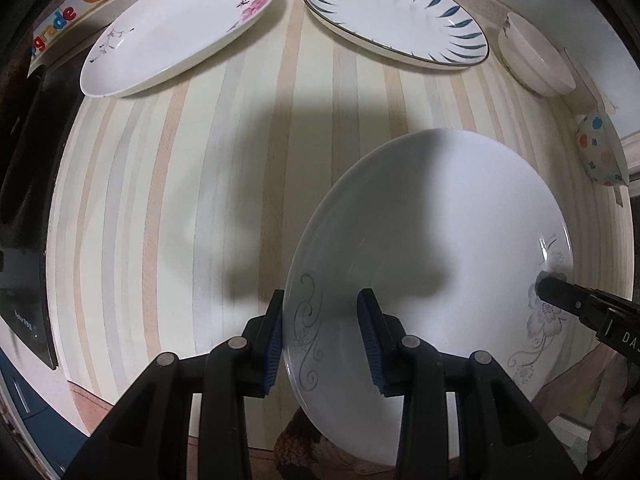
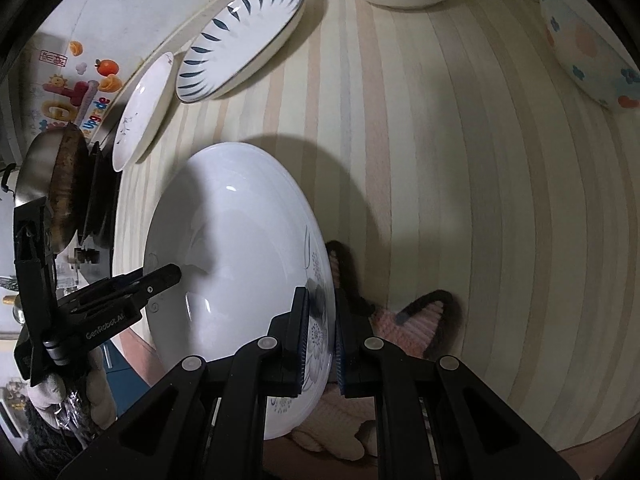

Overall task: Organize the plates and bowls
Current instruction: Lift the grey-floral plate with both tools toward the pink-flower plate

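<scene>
A striped table [image 1: 224,184] in pale cream, beige and grey bands fills both views, with a white wall [image 2: 120,20] behind its far edge carrying bright fruit and letter stickers [image 2: 76,92]. The white plate [image 1: 432,264], edged with grey floral scrolls, is raised and tilted over the near edge of the table, throwing a broad shadow across the stripes. The left gripper [image 1: 322,340] has its blue-padded fingers spread, one on each side of the plate's near rim with a clear gap on the inner side, so it brackets the rim without pinching it. The right gripper [image 2: 322,336] is closed on the plate's opposite rim, its pads pressed to both faces over the grey flower. At the back of the table lie a pink-blossom plate [image 1: 180,28] to the left and a blue-leaf plate [image 1: 396,16] just beside it, apart from each other. Further right stands a white bowl [image 1: 536,56], and near it a dotted bowl [image 1: 600,152] tilted against the table's right edge. Along the left side sits a black cooktop [image 1: 24,200], and in the right wrist view a steel pan [image 2: 52,184] rests on it. Below the near edge, pink knitted slippers [image 2: 416,324] show against the floor.
</scene>
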